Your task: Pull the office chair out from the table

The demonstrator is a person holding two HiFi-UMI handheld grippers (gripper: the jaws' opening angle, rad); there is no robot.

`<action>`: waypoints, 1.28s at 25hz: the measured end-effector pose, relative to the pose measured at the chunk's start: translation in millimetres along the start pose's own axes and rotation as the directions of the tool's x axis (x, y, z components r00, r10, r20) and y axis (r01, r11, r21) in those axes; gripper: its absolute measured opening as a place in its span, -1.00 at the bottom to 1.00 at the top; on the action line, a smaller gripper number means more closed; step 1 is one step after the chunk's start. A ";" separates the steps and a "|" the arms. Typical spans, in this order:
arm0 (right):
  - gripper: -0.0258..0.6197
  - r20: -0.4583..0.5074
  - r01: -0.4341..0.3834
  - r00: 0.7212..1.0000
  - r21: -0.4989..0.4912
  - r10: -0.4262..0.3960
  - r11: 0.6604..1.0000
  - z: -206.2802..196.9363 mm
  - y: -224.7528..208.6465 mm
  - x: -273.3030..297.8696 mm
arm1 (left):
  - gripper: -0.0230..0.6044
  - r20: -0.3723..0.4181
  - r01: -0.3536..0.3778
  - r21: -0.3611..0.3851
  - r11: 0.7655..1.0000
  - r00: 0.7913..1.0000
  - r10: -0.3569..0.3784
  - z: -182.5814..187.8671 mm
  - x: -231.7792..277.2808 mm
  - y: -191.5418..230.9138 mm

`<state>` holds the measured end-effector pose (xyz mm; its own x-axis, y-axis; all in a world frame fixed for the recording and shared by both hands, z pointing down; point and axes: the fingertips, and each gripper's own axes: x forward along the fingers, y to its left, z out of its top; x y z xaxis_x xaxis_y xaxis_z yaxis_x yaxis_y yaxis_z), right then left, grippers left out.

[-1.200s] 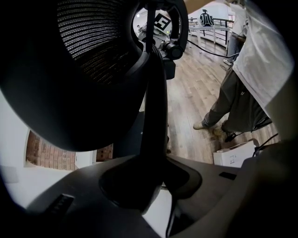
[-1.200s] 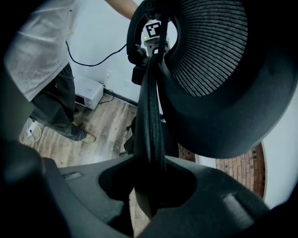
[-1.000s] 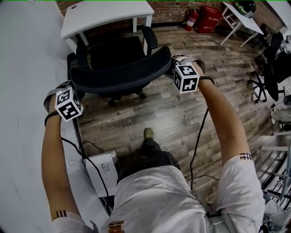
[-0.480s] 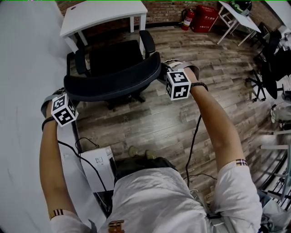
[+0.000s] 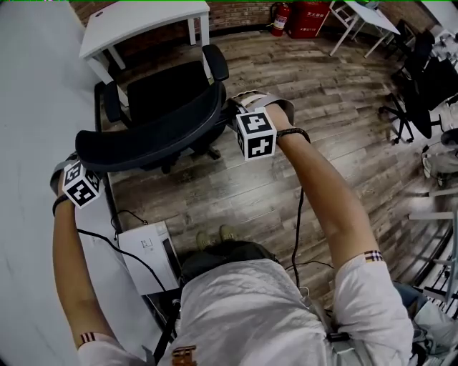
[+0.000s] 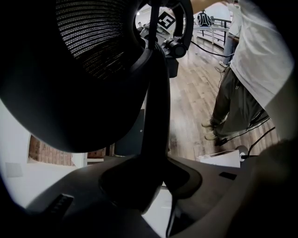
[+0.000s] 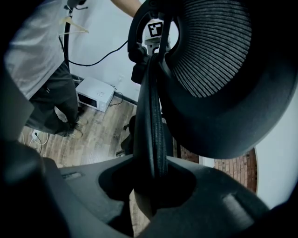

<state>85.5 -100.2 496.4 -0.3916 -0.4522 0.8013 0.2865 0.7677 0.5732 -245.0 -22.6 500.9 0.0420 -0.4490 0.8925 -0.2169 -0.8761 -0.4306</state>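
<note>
Head view: one black office chair (image 5: pixel 168 89) stands upper left of centre, just in front of the nearer of two white tables (image 5: pixel 143 18), the other being at the top right. Two grippers hold its curved backrest rim (image 5: pixel 150 136), the left gripper (image 5: pixel 80 154) at the left end and the right gripper (image 5: pixel 232 114) at the right end, so the pull looks under way. Left gripper view: the jaws are clamped on the dark rim (image 6: pixel 156 107) at frame centre. Right gripper view: the jaws are likewise clenched on the rim (image 7: pixel 151 116), and the next move likely calls for drawing both back evenly so the chair rolls straight.

Left gripper (image 6: pixel 151 183), right gripper (image 7: pixel 150 186) clamped, seemingly; arms outstretched.
</note>
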 end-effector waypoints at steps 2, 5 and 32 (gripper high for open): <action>-0.63 -0.001 0.003 1.000 0.000 -0.003 1.000 0.3 5.8 -9.9 | -0.53 0.005 -0.005 0.006 1.000 1.000 0.005 6.1 -7.6 -5.5; -0.63 -0.002 0.000 1.000 0.007 0.000 1.000 3.9 12.6 -20.9 | -0.53 0.005 -0.009 0.004 1.000 1.000 0.009 8.0 -15.0 -12.6; -0.35 -0.061 0.133 0.990 0.130 -0.126 0.982 -7.5 57.7 -72.2 | -0.09 0.246 -0.204 -0.116 0.972 0.942 0.227 35.2 -74.9 -63.2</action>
<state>136.9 -26.6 472.9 -0.3701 -0.5726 0.7315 0.1155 0.7529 0.6479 -200.1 60.2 456.6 0.2299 -0.6651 0.7104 -0.3328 -0.7397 -0.5848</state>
